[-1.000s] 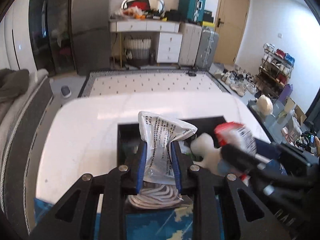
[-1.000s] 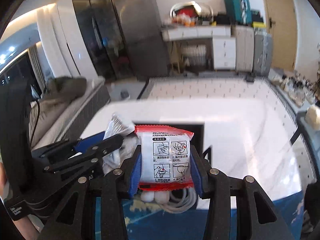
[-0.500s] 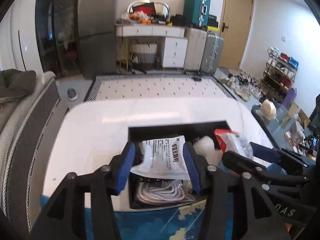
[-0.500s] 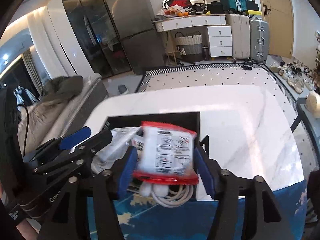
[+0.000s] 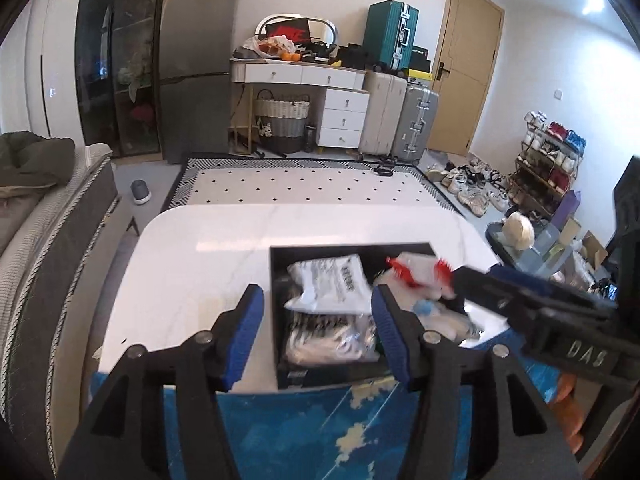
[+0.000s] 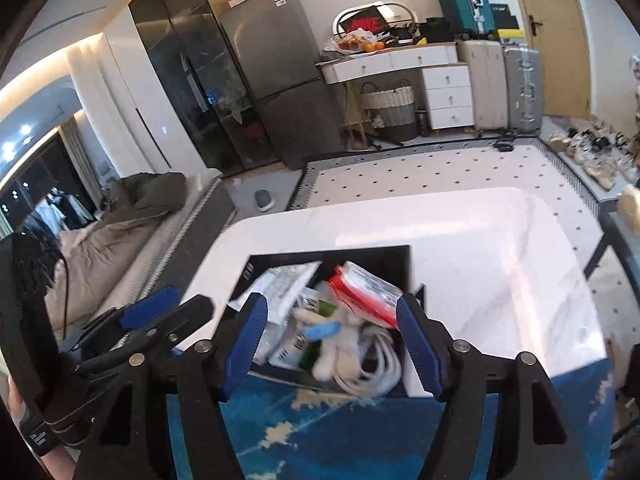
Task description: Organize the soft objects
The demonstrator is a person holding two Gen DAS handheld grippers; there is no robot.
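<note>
Packets (image 5: 332, 284) in black box (image 5: 280, 320), beyond both spread, empty hand-held grippers (image 5: 318, 336) (image 6: 330, 344)

- white marble table (image 5: 192, 272), rounded corners
- black box (image 6: 384, 254) resting on it, near edge
- blue patterned cloth (image 5: 304, 432) draped over near edge

red-edged packet (image 6: 366, 294): motion-blurred, print unreadable
black box (image 5: 280, 276): right side hidden behind right gripper (image 5: 520, 300)
</note>
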